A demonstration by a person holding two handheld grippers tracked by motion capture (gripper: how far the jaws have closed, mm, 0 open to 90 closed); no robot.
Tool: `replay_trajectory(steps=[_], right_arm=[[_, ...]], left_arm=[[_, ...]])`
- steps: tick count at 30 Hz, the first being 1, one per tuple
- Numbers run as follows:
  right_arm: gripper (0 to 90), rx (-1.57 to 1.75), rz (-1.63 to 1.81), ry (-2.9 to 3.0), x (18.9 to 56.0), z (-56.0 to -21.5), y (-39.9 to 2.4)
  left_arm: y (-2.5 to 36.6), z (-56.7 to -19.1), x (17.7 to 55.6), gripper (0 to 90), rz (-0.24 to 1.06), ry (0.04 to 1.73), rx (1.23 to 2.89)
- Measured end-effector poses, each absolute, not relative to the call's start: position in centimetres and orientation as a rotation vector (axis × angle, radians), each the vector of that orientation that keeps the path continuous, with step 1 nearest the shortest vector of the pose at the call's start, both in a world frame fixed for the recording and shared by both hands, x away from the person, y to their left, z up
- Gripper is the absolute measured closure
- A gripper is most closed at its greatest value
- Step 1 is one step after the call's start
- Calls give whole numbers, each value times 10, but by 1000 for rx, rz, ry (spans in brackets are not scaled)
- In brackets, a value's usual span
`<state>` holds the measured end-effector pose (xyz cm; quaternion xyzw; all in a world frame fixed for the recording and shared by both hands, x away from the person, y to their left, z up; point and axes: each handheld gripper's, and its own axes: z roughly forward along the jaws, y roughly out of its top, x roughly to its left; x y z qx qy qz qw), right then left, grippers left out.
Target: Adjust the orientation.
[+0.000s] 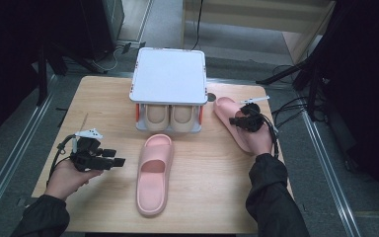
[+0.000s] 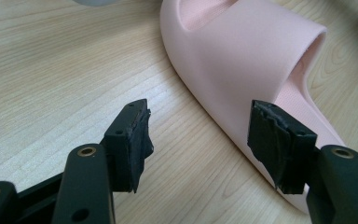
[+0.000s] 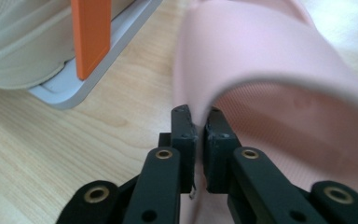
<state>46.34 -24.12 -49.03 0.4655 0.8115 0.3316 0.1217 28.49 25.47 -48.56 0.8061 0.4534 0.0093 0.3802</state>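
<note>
Right tongs (image 3: 196, 122) pinched on the strap edge of the pink slipper (image 3: 279, 93) just right of the shoe rack (image 1: 168, 79), likely for lifting. Left tongs (image 2: 205, 140) wide open, empty, beside the other slipper (image 2: 242, 70) before the rack.

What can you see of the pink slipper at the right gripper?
The pink slipper is a soft-looking, foam-like slide with a broad strap and open toe. It lies on the wooden table, right of the white shoe rack, angled. The right gripper is shut on the strap's edge, one jaw inside, one outside.
</note>
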Motion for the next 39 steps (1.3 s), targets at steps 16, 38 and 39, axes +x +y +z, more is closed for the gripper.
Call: replay_trajectory(steps=[16, 38, 39], right_arm=[[861, 1371, 992, 2295, 428, -455, -247], [854, 1289, 1037, 2394, 330, -445, -207], [854, 1289, 1037, 2400, 328, -446, -205]], left_arm=[[253, -484, 291, 366, 24, 1141, 2066], [233, -479, 305, 437, 25, 1043, 2093], [232, -478, 306, 475, 17, 1034, 2088]])
